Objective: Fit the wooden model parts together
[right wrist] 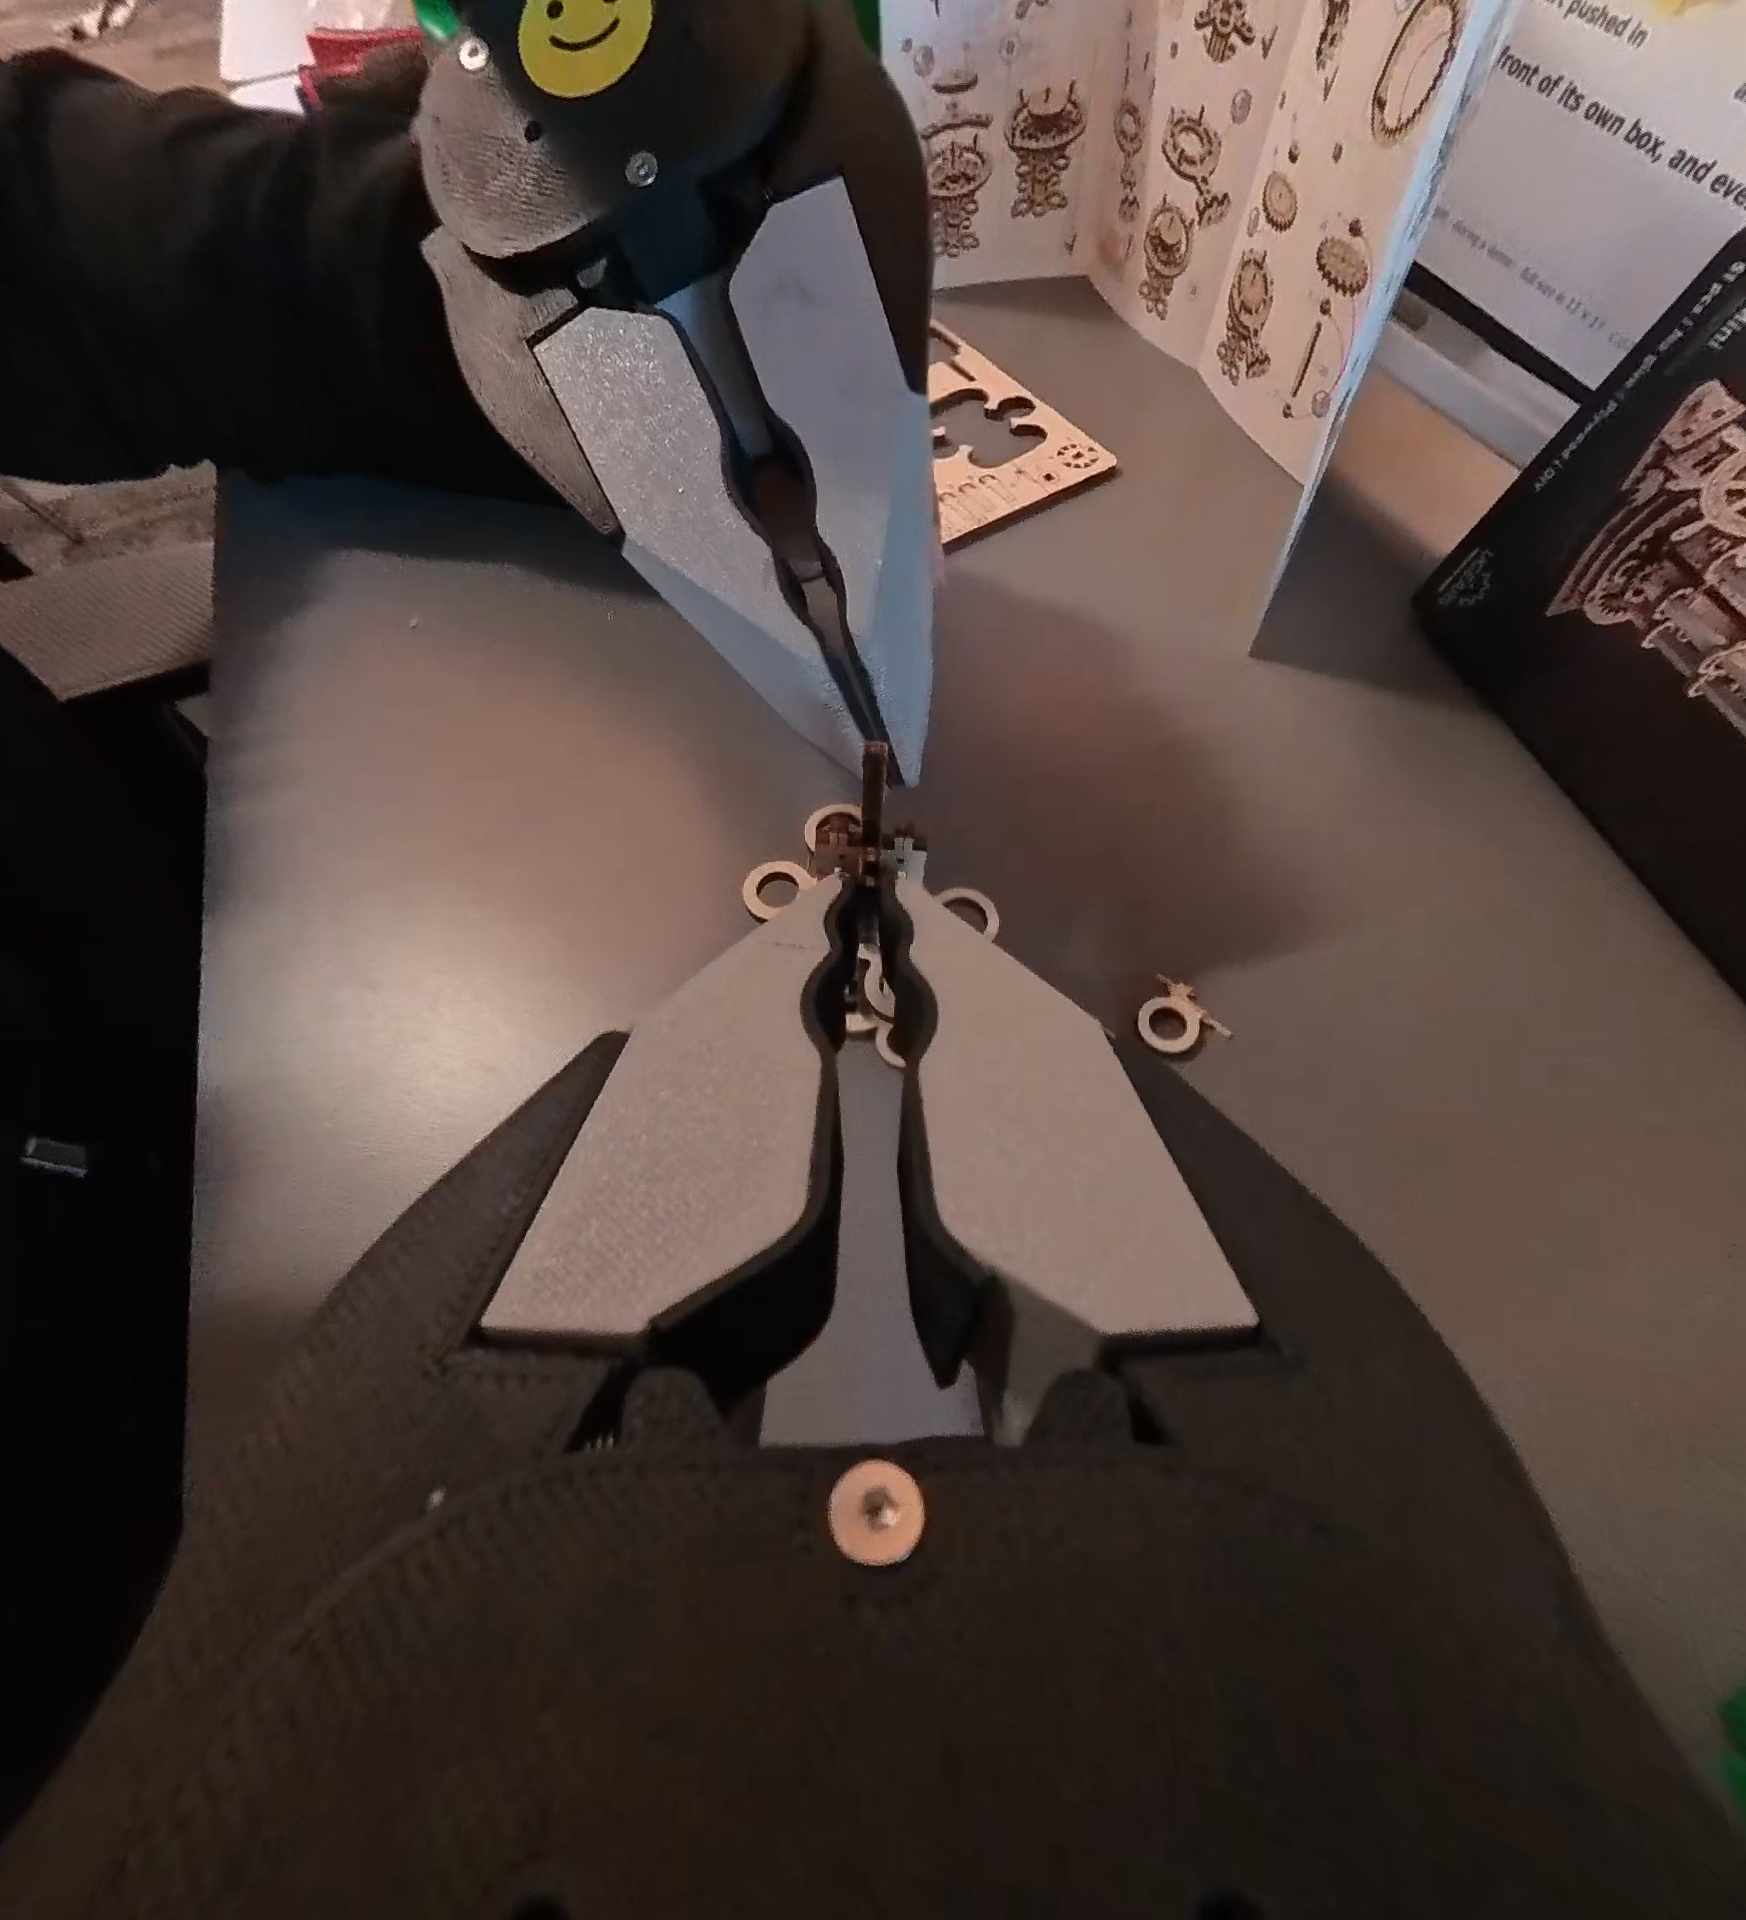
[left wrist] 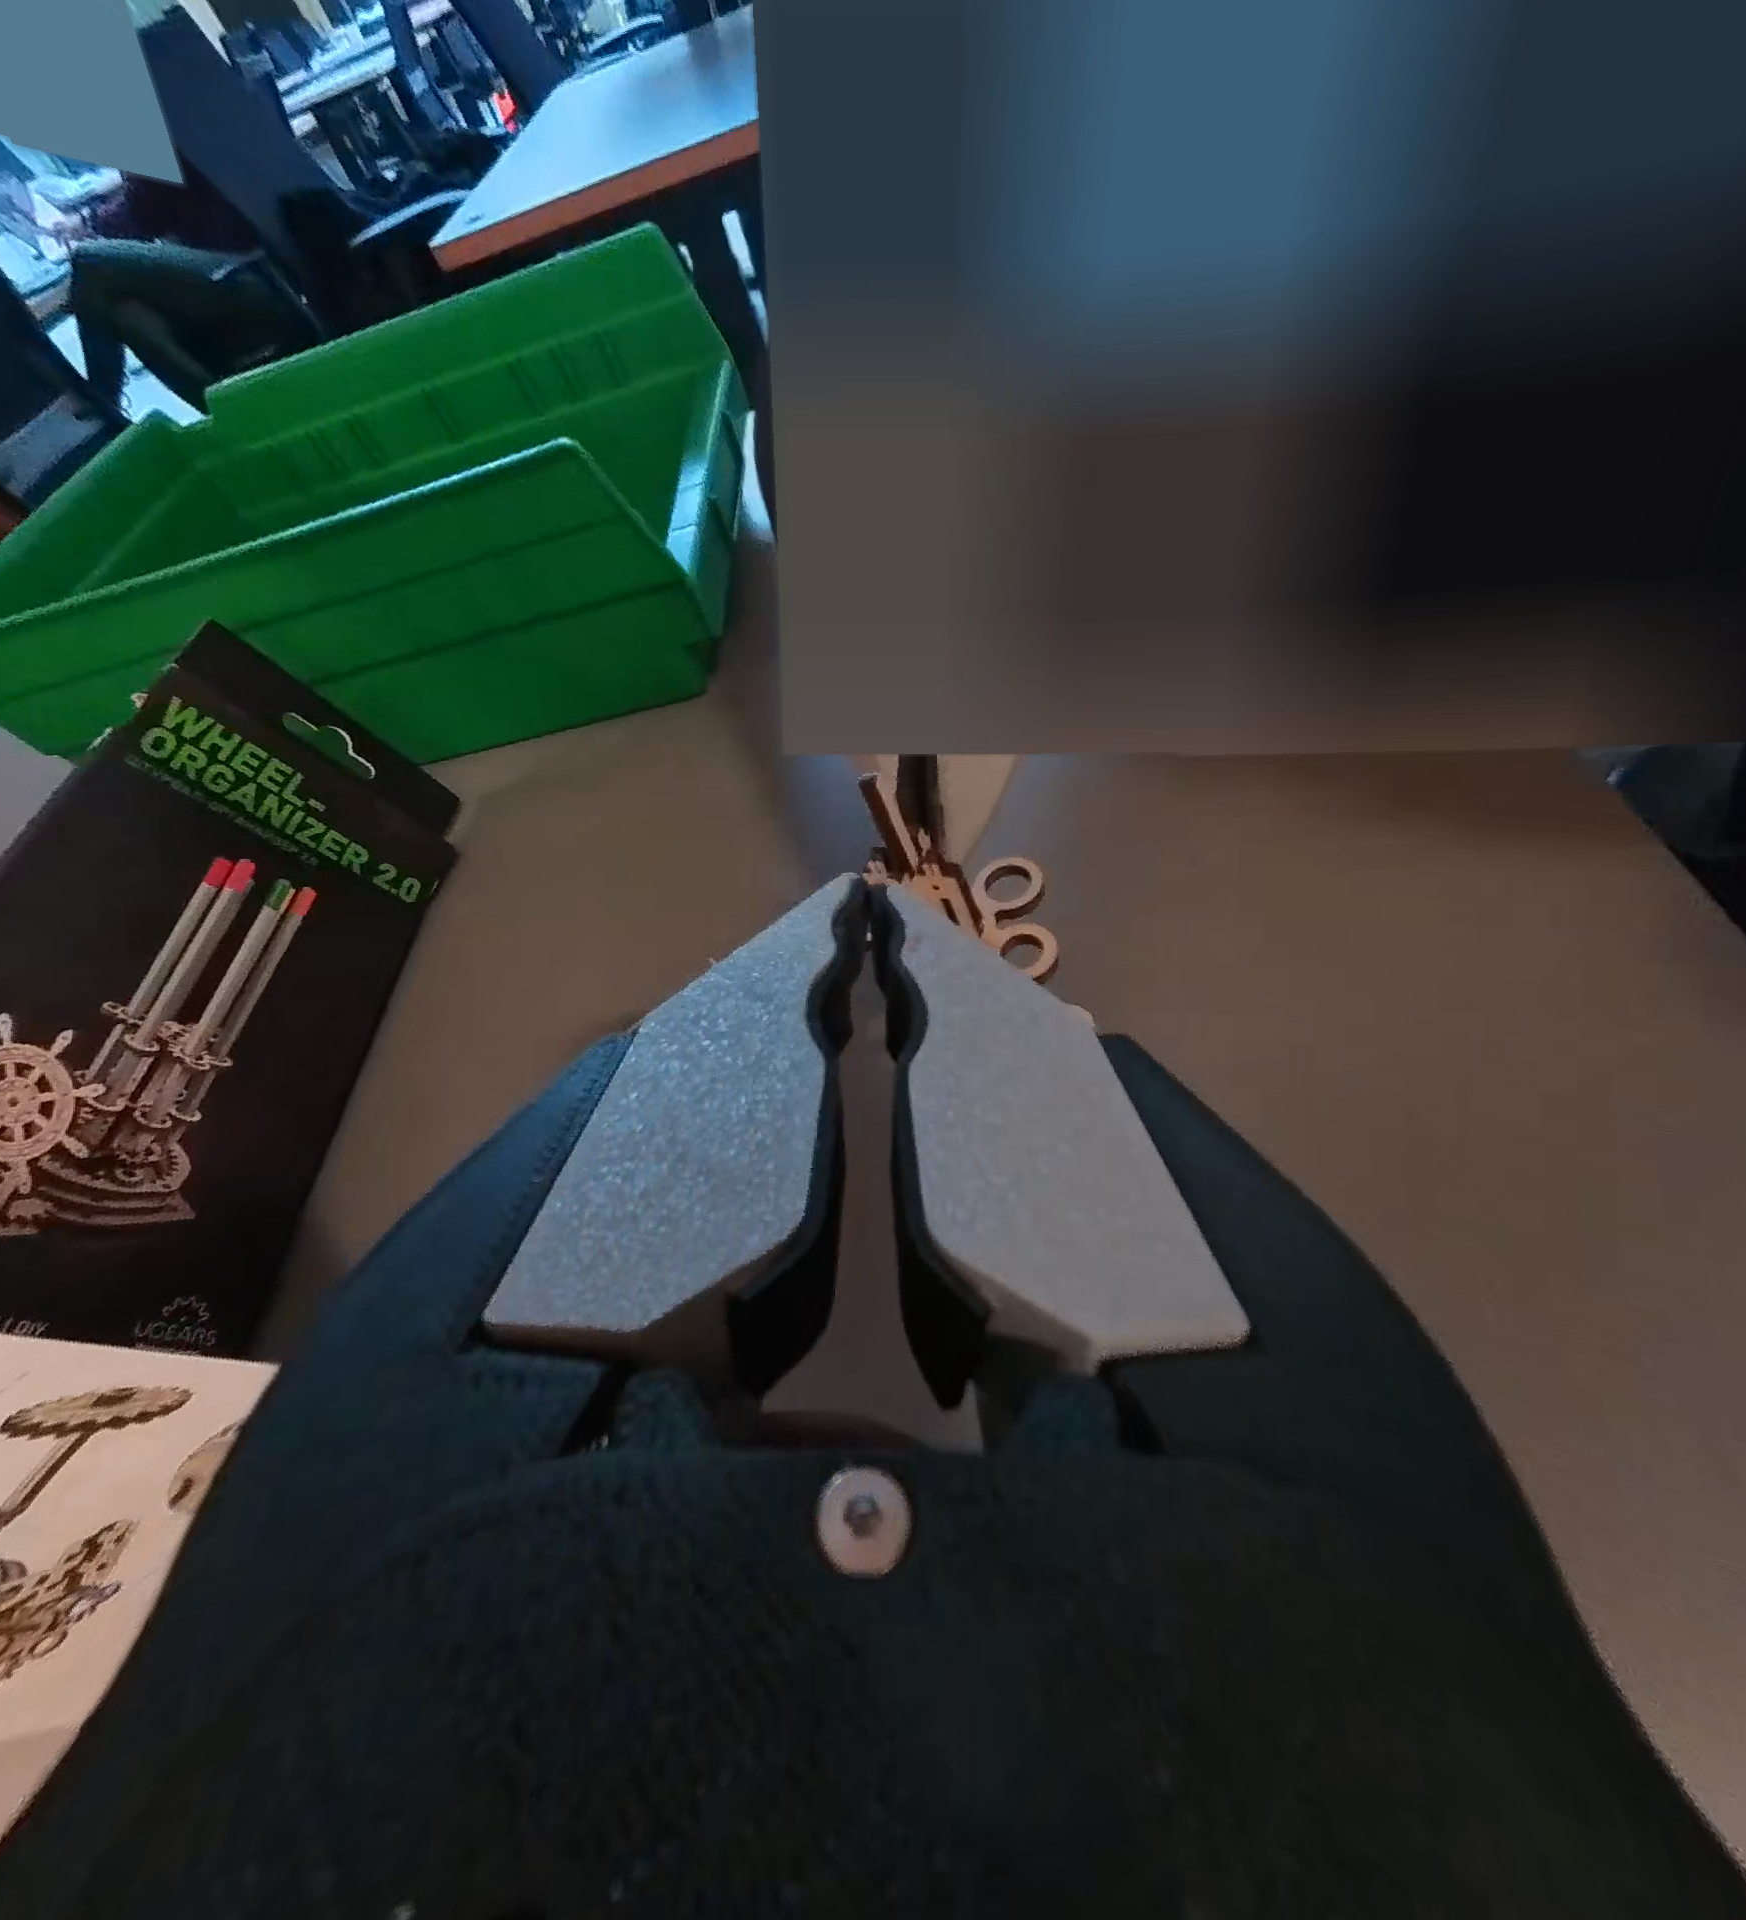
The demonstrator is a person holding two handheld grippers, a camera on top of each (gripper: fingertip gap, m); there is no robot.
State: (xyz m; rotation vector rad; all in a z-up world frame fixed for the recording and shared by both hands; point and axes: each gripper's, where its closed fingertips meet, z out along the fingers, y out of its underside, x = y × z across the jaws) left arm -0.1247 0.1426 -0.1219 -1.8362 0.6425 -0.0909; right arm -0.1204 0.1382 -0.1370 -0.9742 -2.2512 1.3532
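Left gripper [right wrist: 874, 743] angled down from 11 o'clock, pinching dark peg [right wrist: 873, 779]; right gripper [right wrist: 874, 883] level, clamped on ringed wooden assembly [right wrist: 853, 868] on grey table [right wrist: 433, 831].

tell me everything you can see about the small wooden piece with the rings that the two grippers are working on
The wooden piece is a small light plywood assembly with flat round rings sticking out on several sides and a thin dark rod standing upright from its middle. It sits on the grey table. The right gripper is closed around its near side, and the left gripper comes down from above, pinching the rod's top. How the parts join is hidden by the fingers.
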